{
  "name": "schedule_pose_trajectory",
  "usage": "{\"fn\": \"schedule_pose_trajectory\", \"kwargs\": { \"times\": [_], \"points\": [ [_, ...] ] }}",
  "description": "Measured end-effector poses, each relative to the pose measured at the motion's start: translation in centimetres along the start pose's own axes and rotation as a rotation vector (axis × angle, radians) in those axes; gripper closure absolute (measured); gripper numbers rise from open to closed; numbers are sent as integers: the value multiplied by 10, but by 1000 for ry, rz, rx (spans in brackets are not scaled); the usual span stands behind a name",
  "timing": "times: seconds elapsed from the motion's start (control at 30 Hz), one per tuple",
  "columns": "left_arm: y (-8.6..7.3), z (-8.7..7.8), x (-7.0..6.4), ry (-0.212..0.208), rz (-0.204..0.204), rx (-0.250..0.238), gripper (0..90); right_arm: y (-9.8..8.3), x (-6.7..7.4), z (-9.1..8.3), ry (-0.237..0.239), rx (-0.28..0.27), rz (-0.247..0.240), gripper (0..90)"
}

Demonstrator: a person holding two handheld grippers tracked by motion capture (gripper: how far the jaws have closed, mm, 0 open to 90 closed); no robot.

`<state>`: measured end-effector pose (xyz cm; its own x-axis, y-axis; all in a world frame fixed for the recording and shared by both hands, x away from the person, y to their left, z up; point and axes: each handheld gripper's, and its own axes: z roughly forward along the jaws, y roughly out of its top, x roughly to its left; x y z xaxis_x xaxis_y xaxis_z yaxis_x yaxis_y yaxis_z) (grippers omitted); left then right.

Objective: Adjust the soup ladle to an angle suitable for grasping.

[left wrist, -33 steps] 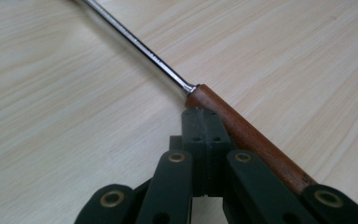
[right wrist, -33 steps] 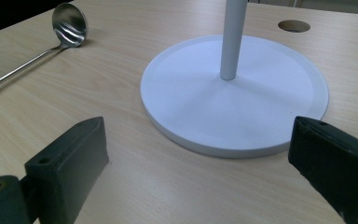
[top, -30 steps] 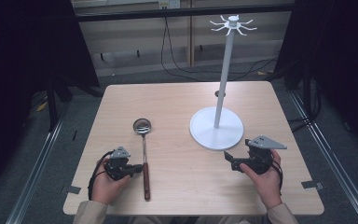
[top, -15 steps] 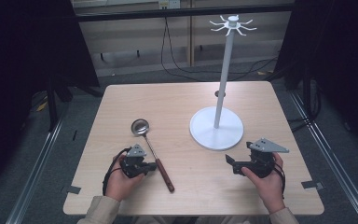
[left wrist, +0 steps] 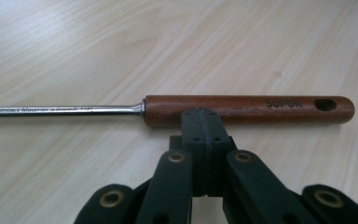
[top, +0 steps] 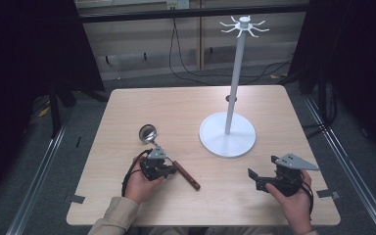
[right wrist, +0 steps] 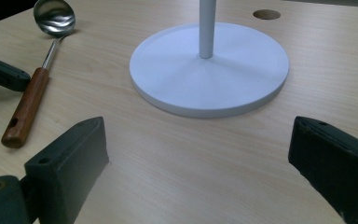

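Your left gripper (left wrist: 200,122) is closed beside the wooden-handled steel ladle (left wrist: 242,108); your right gripper (right wrist: 200,158) gapes at the white round-based stand (right wrist: 209,70)

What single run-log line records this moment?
left gripper: shut, tips against ladle handle | right gripper: open, idle | stand: upright, untouched
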<state>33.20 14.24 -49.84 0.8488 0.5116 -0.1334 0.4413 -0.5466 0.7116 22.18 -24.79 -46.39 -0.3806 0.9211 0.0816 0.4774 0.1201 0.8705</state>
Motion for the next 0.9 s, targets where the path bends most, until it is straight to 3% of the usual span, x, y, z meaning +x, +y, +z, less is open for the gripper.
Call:
{"fn": "schedule_pose_trajectory", "kwargs": {
  "times": [0.53, 0.6, 0.77, 0.83, 0.87, 0.9],
  "points": [
    [14, 19, 0, -24, 36, -10, 900, -10, -5, -22, -43, 7, 10, 42],
    [16, 15, 1, -11, 43, 2, 900, -11, -4, -22, -48, 6, 6, 42],
    [19, 3, 8, -9, 80, -33, 834, -11, -5, -21, -42, 7, 8, 42],
    [23, -8, 18, 45, 125, -7, 804, -10, -6, -21, -39, 5, 10, 42],
    [23, -9, 23, 53, 128, -11, 793, -10, -6, -21, -39, 4, 12, 42],
    [24, -11, 29, 59, 99, -29, 794, -10, -7, -21, -39, 2, 16, 42]
  ]
}}
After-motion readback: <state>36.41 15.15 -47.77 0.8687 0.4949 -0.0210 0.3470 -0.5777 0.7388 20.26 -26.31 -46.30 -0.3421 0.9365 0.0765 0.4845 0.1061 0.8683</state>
